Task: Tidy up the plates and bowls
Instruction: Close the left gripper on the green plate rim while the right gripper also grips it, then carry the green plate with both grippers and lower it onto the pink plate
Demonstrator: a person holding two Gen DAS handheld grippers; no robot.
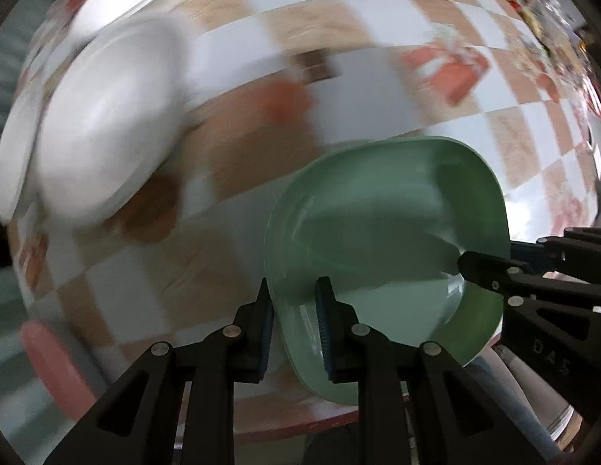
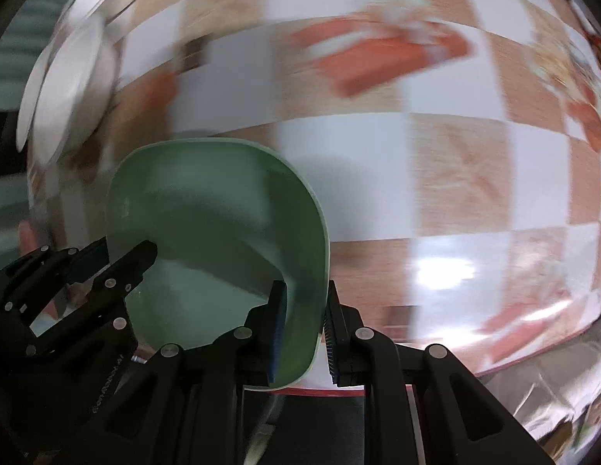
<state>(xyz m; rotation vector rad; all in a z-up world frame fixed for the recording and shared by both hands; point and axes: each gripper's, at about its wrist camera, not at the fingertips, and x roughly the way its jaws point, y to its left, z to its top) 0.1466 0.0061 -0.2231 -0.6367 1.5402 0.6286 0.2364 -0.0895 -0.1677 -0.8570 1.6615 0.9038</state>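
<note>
Left wrist view: the left tool (image 1: pixel 294 317) and right tool (image 1: pixel 465 261) are both gripping opposite rims of the green bowl (image 1: pixel 385 255) above the checkered worktop (image 1: pixel 377 89), while the white plates (image 1: pixel 102 135) are lying ahead-left, the likely stacking destination.

A pale mint-green bowl (image 1: pixel 385 240) — darker green in its shaded hollow — sits against a tablecloth (image 1: pixel 358 31) checked in white and light wood-tan, scattered with orange-red motifs. White plates (image 1: pixel 106 135) show at the upper left, a blurred pink shape (image 1: pixel 52 364) at the lower left. Both grippers — left (image 1: pixel 294 325) and right (image 2: pixel 306 325) — are black with blue pads (image 2: pixel 279 329).
</note>
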